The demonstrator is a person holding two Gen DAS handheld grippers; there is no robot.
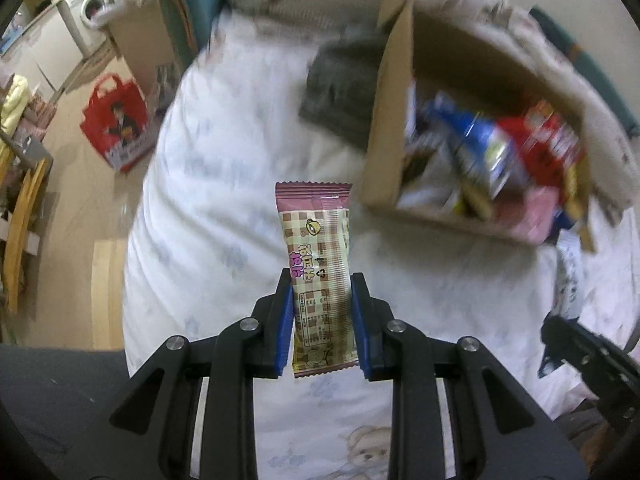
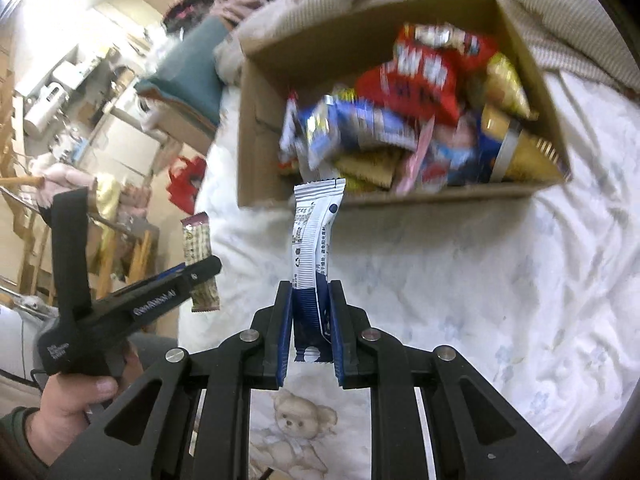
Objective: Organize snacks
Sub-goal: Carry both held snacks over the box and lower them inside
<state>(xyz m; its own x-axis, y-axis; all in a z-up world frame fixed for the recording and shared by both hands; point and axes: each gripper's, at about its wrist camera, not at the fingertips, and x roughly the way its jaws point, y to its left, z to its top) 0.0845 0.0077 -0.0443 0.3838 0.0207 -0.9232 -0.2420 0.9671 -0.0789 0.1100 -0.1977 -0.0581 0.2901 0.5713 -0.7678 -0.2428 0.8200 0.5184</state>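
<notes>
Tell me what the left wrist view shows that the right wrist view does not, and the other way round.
Only the left wrist view: a washing machine in the far corner, a dark grey cloth beside the box, and the front of the pink checked snack bar in the left tongs.

Only the right wrist view: the person's hand holding the left tool, and the full white and blue snack bar clamped in the right tongs.

Both: the cardboard box of snacks, the bear-print bedding and the red bag.

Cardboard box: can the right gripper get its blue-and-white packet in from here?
Probably yes. The cardboard box is open-topped just ahead of the right gripper, which is shut on the blue-and-white packet; nothing stands between, though snacks already fill much of it.
</notes>
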